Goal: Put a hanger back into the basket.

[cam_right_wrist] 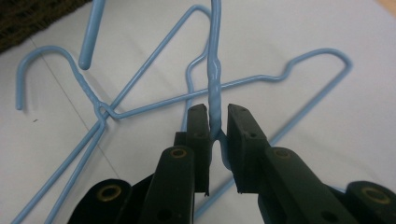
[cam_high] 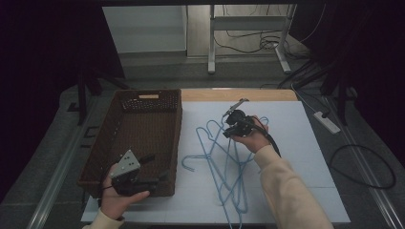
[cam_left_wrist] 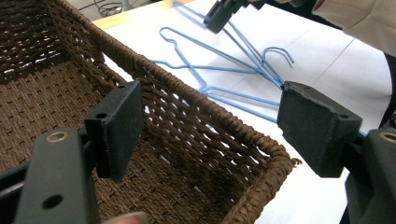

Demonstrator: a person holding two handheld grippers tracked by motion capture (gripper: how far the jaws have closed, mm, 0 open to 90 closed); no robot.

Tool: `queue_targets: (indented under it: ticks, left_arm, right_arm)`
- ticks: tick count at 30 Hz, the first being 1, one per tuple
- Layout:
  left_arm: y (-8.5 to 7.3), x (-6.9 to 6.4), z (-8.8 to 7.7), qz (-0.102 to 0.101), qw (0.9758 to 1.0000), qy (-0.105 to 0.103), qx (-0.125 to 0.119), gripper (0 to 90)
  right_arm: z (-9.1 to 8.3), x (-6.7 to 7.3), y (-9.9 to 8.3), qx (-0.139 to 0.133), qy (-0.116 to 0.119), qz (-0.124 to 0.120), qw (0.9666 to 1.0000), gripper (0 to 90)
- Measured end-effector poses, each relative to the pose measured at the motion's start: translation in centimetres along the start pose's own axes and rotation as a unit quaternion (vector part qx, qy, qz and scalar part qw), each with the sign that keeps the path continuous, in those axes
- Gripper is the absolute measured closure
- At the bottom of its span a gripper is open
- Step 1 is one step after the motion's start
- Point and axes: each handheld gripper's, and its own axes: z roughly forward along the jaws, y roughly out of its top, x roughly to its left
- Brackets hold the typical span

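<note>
- The high view is dim overall; its left and right margins fall into near-black, while the white foam-board table top (cam_high: 305, 143) is the brightest area, lit evenly from above.
- Shadows there are soft and faint, deepest inside the dark brown woven wicker basket (cam_high: 143, 102).
- The left gripper view is brighter; the near black jaw pads are slightly soft, and the basket's far corner sinks into shadow.
- The right gripper view is evenly lit with a cool cast; the thin light-blue wire hangers (cam_right_wrist: 187, 95) cast pale shadows, and focus softens towards the edges.

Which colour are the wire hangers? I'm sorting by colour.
Light blue; the hangers show best in the right gripper view.
</note>
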Motion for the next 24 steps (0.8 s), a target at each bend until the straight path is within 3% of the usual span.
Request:
queue_targets:
  ticks: [12,24]
  left_arm:
    - [0.1,-0.2,0.1,0.003,1.0000,-0.001,0.000,24.1]
    - [0.4,-0.6,0.4,0.007,1.0000,-0.006,0.000,24.2]
  right_arm:
    - [-3.9,0.2,-1.7,-0.063,-0.018,0.015,0.9978,80.2]
    - [-6.1,0.7,-2.3,-0.098,-0.017,0.026,0.9948,80.8]
